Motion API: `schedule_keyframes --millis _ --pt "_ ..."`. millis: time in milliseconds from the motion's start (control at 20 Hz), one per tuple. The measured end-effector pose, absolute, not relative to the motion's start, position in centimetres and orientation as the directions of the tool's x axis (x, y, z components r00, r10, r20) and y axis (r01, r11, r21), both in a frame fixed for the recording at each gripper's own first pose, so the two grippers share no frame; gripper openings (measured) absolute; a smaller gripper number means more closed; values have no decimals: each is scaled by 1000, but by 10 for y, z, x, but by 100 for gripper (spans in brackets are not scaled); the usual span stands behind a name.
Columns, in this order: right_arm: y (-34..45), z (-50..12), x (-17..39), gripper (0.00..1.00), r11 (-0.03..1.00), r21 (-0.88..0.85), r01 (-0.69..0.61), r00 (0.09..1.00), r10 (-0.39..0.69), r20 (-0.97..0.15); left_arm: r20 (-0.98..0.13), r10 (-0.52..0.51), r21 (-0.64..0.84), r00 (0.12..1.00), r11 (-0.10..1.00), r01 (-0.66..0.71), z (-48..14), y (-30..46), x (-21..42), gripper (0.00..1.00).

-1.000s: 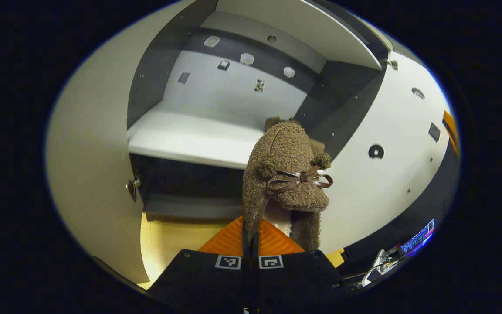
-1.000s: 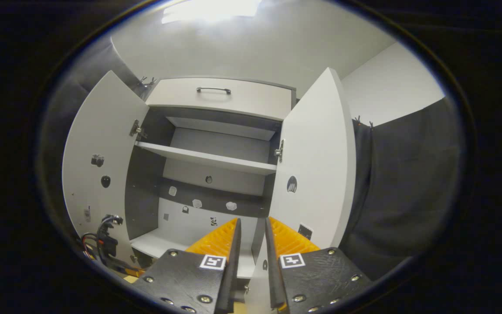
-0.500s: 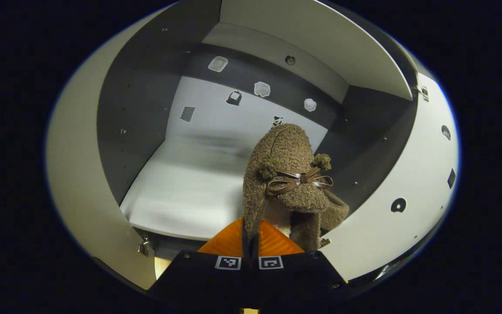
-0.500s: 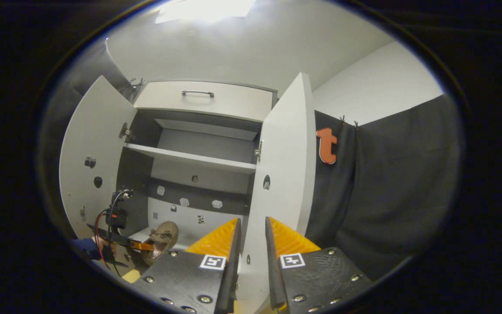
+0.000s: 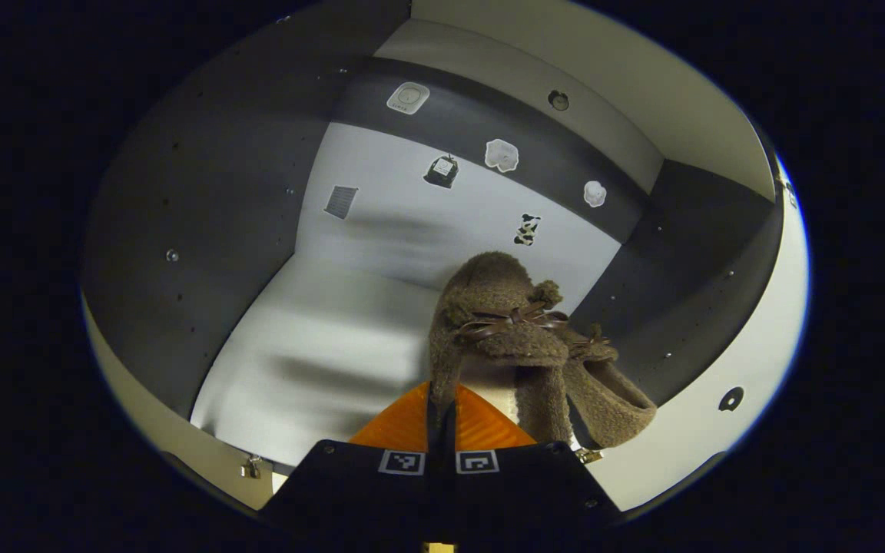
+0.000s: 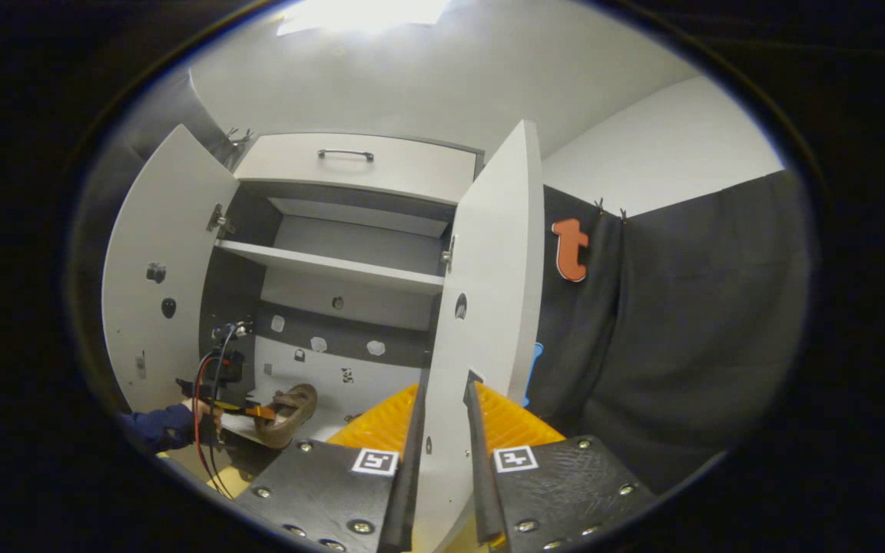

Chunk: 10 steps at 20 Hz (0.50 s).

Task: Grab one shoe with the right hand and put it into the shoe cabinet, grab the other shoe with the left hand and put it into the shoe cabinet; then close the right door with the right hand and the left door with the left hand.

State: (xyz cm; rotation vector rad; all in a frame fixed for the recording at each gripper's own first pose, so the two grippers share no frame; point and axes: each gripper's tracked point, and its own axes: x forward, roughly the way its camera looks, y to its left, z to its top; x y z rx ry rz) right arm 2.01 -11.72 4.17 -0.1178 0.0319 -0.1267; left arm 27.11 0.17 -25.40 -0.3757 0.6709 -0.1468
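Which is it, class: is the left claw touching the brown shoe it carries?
Touching. The left gripper view shows the left claw shut on the brown shoe's edge, no gap.

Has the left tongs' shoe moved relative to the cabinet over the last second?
Yes. The shoe in the left tongs went forward into the cabinet: the back-wall stickers loom larger, and the white shelf now lies beneath it.
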Motion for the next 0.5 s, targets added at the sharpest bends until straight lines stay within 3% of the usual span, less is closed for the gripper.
schedule_keyframes --millis 500 --pt "-118 26 18 31 988 -104 117 991 -123 -59 -589 -243 -362 770 932 18 -267 -6 286 1"
